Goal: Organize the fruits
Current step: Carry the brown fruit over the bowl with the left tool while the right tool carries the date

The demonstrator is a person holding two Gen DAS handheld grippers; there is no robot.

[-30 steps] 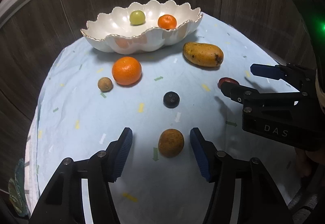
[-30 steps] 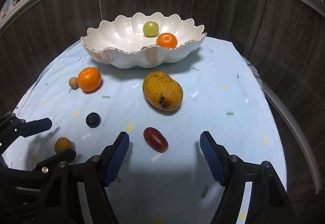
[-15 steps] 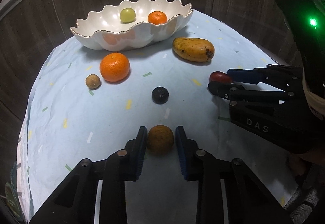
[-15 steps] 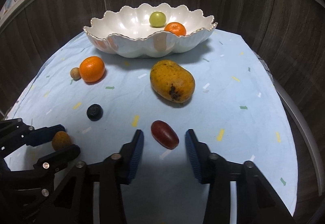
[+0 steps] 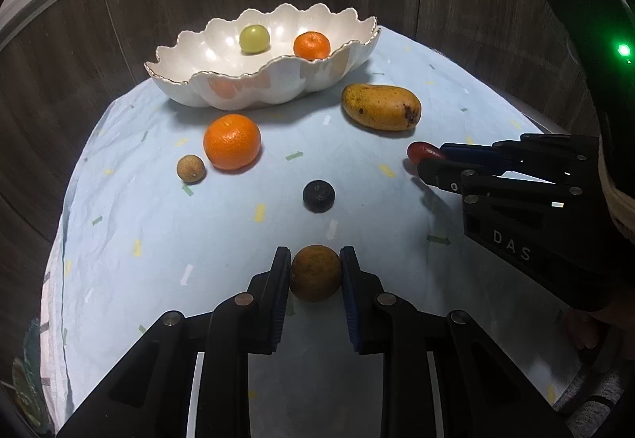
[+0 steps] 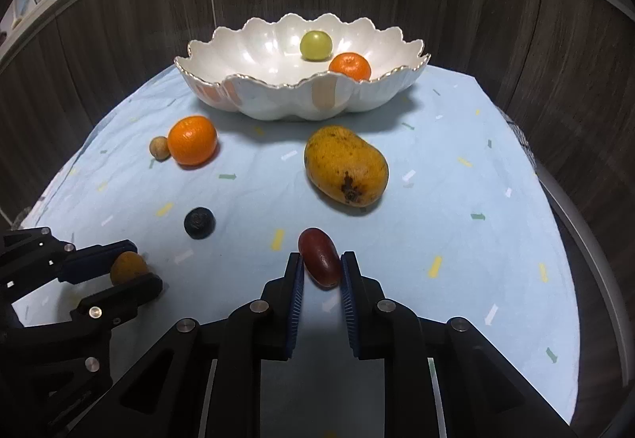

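Both tongs are pinching fruit low in the frame: the left tongs point(image 5: 315, 273) grip a small brownish orange fruit point(image 5: 315, 273), the right tongs point(image 6: 320, 271) a dark red oval fruit point(image 6: 320, 257), both seemingly on the blue-clothed surface point(image 6: 456, 168). At upper centre sits the white scalloped bowl point(image 6: 278, 96) with a green fruit point(image 6: 315, 45) and a mandarin point(image 6: 350, 66) inside. Loose on the cloth are the mango point(image 6: 345, 164), orange point(image 6: 192, 140), tiny brown fruit point(image 6: 159, 148) and blueberry point(image 6: 199, 222). The grasp step looks done; next calls for lifting both over the rim and releasing gently
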